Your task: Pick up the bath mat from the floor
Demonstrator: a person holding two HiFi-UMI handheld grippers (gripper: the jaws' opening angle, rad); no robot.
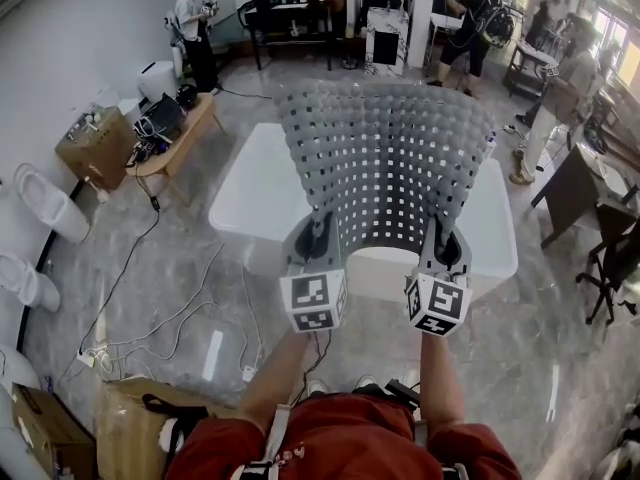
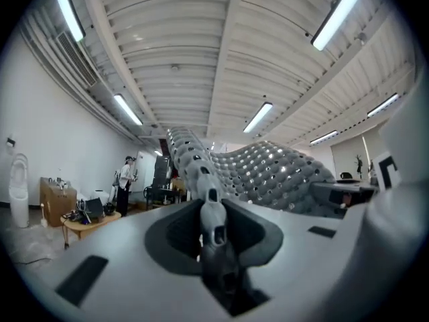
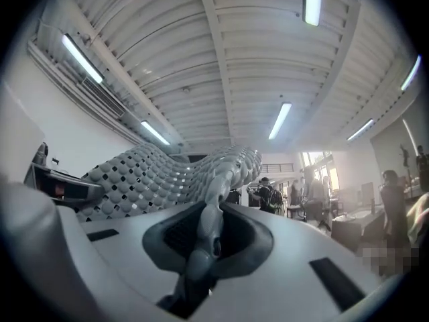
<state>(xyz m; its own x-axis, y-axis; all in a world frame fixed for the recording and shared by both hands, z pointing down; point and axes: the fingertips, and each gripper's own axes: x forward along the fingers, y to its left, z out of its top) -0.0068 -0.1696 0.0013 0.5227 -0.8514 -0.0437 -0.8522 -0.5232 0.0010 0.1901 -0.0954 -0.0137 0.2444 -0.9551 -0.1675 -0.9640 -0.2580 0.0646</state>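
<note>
A grey perforated bath mat (image 1: 385, 158) is held up in the air, spread between both grippers above a white tub. My left gripper (image 1: 318, 236) is shut on the mat's near left corner, my right gripper (image 1: 446, 246) on its near right corner. In the left gripper view the mat's edge (image 2: 201, 173) runs up out of the closed jaws and sags to the right. In the right gripper view the mat (image 3: 181, 173) rises from the jaws and spreads to the left. Both gripper views point up at the ceiling.
A white bathtub (image 1: 255, 183) stands under the mat. Toilets (image 1: 45, 203) line the left wall, with a low wooden bench (image 1: 180, 133) and cables (image 1: 150, 318) on the floor. A cardboard box (image 1: 150, 428) sits near my feet. People stand at the back.
</note>
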